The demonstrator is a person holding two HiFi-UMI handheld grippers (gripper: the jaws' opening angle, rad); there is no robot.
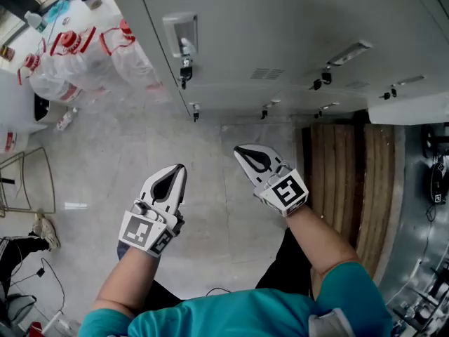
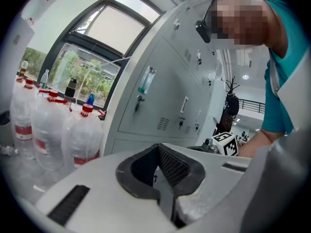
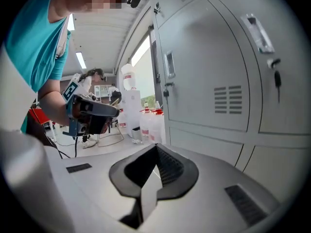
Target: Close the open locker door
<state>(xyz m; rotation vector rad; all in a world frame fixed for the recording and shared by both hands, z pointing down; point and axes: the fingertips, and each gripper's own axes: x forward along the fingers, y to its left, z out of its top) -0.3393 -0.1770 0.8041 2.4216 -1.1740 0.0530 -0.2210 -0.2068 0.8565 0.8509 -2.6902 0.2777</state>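
A bank of grey lockers runs along the top of the head view. The nearest door carries a recessed handle with a key under it. Every door I see lies flush with its neighbours, also in the left gripper view and the right gripper view. My left gripper hangs over the floor in front of the lockers, shut and empty, its pads meeting. My right gripper is beside it, slightly nearer the lockers, also shut on nothing.
Several large water bottles with red caps stand at the lockers' left end. A wooden bench lies on the right, with grey machinery beyond it. A wire chair frame, a shoe and cables sit at the left.
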